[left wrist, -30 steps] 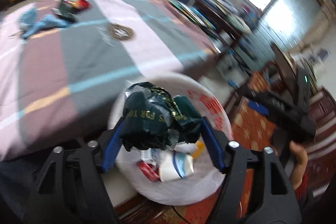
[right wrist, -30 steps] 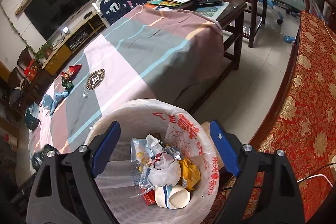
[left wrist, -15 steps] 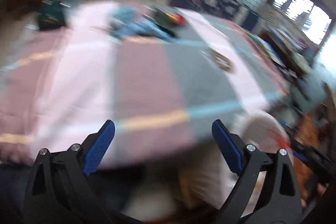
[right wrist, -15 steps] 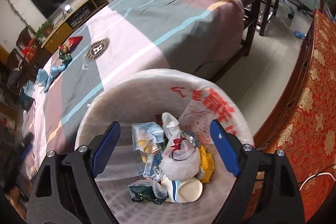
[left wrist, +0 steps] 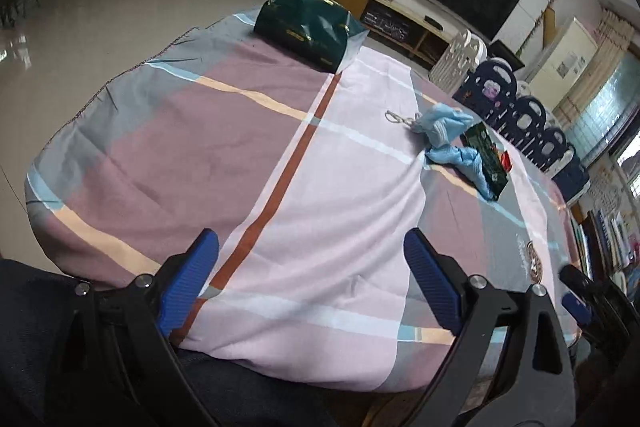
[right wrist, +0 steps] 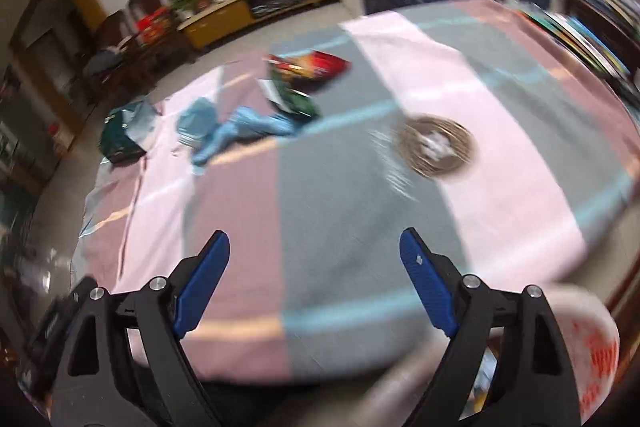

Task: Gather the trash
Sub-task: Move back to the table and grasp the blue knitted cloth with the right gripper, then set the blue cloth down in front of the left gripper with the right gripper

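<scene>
Since 1 s ago, both grippers swung off the bin and back to the table; the crumpled green wrapper the L one carried is gone from its fingers, presumably dropped in.

L gripper (left wrist: pixel 311 267): fingers spread wide, nothing between them, hovering over the near edge of the tablecloth (left wrist: pixel 248 155). Judged: left open because it is between picks.

R gripper (right wrist: pixel 314 265): also spread wide & empty, over the grey/pink middle of the cloth. R view is motion-blurred, so detail there is poor.

Outward from L: light-blue gloves (left wrist: pixel 448 143) lie crumpled mid-table, touching a green snack packet (left wrist: pixel 486 153) on their far side. Dark-green foil bag (left wrist: pixel 306 27) sits at the far corner, well apart from the rest.

Outward from R: same cluster shows as blue gloves (right wrist: pixel 236 129), green packet (right wrist: pixel 294 97) & a red wrapper (right wrist: pixel 316 65) just beyond it; dark-green bag (right wrist: pixel 120 135) off to the left. Round crest printed on the cloth (right wrist: pixel 438 147) is no trash.

Bin w/ white liner (right wrist: pixel 588 343) is at the lower right of the R view, below the table edge; probably kept beside the person so drops are short.

Status (judgement): part done; 4 items remain on the table. Next pick is likely the gloves/packet cluster, nearest of what's left. Risk: limp gloves may snag the cloth when pinched.
</scene>
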The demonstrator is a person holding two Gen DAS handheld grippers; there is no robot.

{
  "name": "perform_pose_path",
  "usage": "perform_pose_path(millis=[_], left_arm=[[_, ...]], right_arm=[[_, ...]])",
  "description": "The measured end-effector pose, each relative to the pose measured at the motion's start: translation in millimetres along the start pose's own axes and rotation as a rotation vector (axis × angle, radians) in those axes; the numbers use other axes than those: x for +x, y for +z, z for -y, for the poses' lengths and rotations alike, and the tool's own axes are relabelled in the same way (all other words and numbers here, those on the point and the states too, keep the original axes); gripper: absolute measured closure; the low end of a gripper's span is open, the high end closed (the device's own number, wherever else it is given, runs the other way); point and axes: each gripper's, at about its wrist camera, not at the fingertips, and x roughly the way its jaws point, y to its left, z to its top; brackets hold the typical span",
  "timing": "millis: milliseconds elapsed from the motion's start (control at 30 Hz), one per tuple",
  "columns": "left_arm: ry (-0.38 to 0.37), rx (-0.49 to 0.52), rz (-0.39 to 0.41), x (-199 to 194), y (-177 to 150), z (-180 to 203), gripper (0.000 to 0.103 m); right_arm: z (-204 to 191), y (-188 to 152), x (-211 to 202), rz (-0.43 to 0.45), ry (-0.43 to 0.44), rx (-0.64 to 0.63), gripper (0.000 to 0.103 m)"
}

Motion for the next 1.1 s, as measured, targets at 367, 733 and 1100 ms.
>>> perform_pose_path(millis=[367,733,1100], left_arm=[[-0.080,-0.046,0.079,-8,-1,-4,0.009],[-0.104,-0.143,0.117,-17,-1,-21,0.009],[-0.095,-0.101,0.110,-16,-2,-12,0.007]], right_arm=[[-87,103,154,-0.064,-0.127,-0.246,0.026],[-72,43,137,-0.420,0.262,-0.252,0.074],[-28,128,111,-0.016,-0.112,-0.155,0.018]])
